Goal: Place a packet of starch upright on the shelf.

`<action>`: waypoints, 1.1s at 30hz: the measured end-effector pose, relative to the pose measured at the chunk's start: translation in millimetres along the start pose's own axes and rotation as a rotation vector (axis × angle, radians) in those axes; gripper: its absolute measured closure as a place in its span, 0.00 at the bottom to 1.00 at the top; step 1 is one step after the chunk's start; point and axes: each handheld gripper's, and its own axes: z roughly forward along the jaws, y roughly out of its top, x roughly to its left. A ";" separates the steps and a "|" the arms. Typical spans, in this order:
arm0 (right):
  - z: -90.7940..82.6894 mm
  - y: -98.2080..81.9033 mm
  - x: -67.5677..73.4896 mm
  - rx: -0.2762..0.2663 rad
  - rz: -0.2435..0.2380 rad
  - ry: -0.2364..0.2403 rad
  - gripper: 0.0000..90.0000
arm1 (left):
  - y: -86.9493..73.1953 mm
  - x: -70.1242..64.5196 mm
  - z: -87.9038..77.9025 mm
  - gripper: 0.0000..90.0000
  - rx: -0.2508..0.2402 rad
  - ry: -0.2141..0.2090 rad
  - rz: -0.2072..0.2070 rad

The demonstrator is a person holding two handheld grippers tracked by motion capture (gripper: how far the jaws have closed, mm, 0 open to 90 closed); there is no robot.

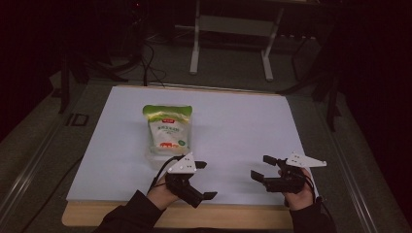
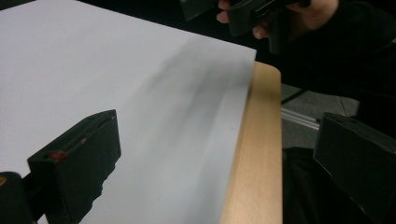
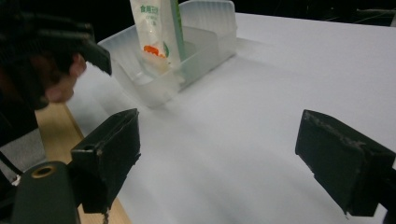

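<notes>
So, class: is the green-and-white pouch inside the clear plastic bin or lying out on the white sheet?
Inside. In the right gripper view the pouch stands within the bin, its low clear walls around the pouch's base.

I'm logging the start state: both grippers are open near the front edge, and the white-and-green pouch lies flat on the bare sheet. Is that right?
Not quite. The pouch does not lie flat on the bare sheet; it stands in a clear plastic bin, as the right gripper view shows. The rest holds: the left gripper and right gripper are both open near the front edge.
</notes>
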 end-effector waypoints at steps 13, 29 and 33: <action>7.5 -4.3 0.5 0.015 -0.035 -0.004 0.15 | -9.6 -4.5 12.1 0.01 0.011 0.016 0.020; 8.9 -5.7 1.1 0.005 -0.058 -0.005 0.15 | -13.7 -9.7 13.9 0.01 0.012 0.015 0.044; 8.0 -6.4 0.0 0.001 -0.066 -0.011 0.15 | -13.8 -9.8 13.6 0.01 0.007 0.019 0.047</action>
